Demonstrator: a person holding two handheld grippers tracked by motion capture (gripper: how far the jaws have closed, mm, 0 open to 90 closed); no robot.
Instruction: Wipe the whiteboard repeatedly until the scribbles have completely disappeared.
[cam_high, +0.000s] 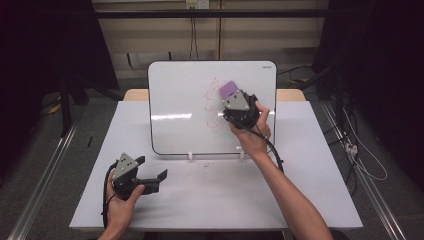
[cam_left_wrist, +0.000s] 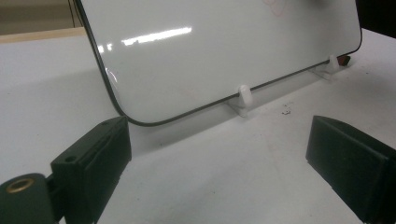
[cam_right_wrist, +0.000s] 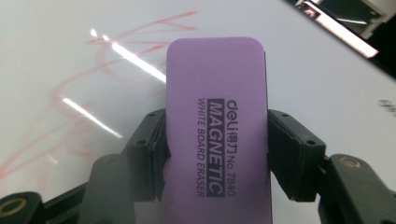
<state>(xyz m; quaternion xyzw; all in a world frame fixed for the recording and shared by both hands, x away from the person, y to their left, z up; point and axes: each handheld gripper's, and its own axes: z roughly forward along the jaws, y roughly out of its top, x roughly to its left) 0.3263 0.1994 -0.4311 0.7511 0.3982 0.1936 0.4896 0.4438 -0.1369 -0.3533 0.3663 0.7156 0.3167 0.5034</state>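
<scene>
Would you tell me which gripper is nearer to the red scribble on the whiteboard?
The right. The right gripper holds the purple eraser against the whiteboard, right at the red scribble. The left gripper sits low over the table, in front of the board's lower left corner.

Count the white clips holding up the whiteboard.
2. One white clip sits under the whiteboard's bottom edge towards its left, the other clip near its right corner. Any behind the board would be hidden.

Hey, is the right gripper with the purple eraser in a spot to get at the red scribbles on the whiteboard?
Probably yes. The right gripper is shut on the purple eraser, held up against the whiteboard right beside the red scribbles, with nothing between them. The left gripper is low on the table, out of the way.
</scene>
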